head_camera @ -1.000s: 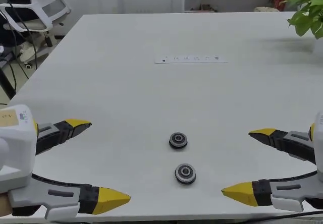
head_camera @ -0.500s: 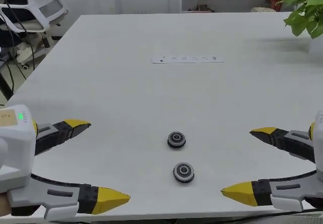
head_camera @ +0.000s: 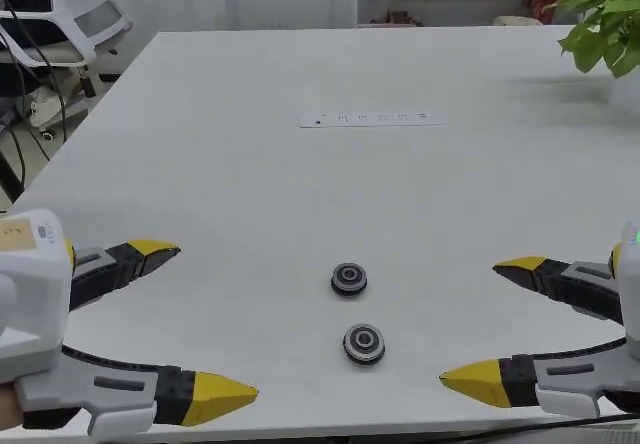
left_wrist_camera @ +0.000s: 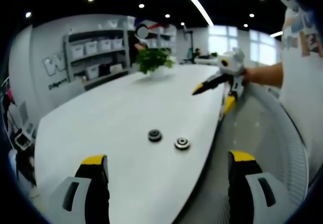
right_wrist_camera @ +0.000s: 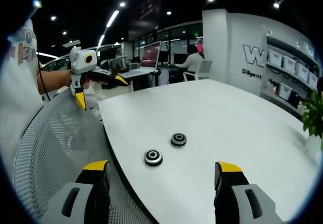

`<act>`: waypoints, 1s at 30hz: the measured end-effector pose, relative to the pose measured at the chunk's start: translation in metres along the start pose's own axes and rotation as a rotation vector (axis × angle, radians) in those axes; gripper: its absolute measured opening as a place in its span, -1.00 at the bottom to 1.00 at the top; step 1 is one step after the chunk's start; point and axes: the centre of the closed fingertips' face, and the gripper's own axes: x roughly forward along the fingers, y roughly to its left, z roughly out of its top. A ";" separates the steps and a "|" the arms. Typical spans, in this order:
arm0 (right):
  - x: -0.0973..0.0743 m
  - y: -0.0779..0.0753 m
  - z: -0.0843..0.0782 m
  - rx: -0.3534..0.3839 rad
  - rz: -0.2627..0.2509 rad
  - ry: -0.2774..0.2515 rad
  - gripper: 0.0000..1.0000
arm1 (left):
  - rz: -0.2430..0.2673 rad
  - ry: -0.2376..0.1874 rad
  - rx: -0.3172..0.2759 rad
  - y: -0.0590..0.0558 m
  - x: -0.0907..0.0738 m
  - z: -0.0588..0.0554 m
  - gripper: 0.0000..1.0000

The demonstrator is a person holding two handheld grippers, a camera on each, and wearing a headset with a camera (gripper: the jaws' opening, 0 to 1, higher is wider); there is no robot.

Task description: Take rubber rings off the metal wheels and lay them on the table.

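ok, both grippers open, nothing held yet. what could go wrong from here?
1. The near wheel lies close to the front edge of the table; a nudge from the left gripper or right gripper could knock it off.
2. Both wheels lie loose and flat; a one-gripper pull may just drag the wheel along.
3. The far wheel sits just behind; wide-open jaws could bump it.

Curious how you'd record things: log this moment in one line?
left tool: open | right tool: open | far wheel, near wheel: untouched on table
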 end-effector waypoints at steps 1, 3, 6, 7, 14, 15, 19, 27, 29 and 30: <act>0.001 0.000 -0.001 -0.001 0.002 0.005 0.68 | 0.000 0.001 0.001 0.000 0.000 0.000 1.00; 0.001 0.000 -0.001 -0.008 0.001 0.008 0.68 | -0.002 0.002 0.001 0.000 0.000 0.000 1.00; 0.002 0.001 -0.002 -0.014 0.006 0.009 0.68 | -0.005 0.001 0.001 0.000 0.000 0.000 1.00; 0.002 0.001 -0.002 -0.017 0.006 0.011 0.68 | -0.005 0.001 0.000 0.000 0.000 0.000 1.00; 0.003 -0.001 -0.001 -0.030 0.012 0.014 0.69 | -0.011 0.006 0.001 0.001 0.001 0.000 1.00; 0.003 -0.001 -0.001 -0.030 0.015 0.015 0.68 | -0.012 0.007 0.001 0.000 0.002 0.000 1.00; 0.004 -0.003 -0.001 -0.027 0.017 0.015 0.68 | -0.011 0.008 0.004 0.002 0.002 0.001 1.00; 0.006 -0.007 0.002 -0.041 0.022 0.014 0.67 | -0.019 0.007 0.004 0.004 0.006 0.005 1.00; 0.006 -0.008 0.003 -0.042 0.024 0.013 0.67 | -0.024 0.005 0.006 0.004 0.008 0.006 1.00; 0.006 -0.009 0.004 -0.044 0.024 0.013 0.67 | -0.027 0.005 0.008 0.004 0.008 0.007 1.00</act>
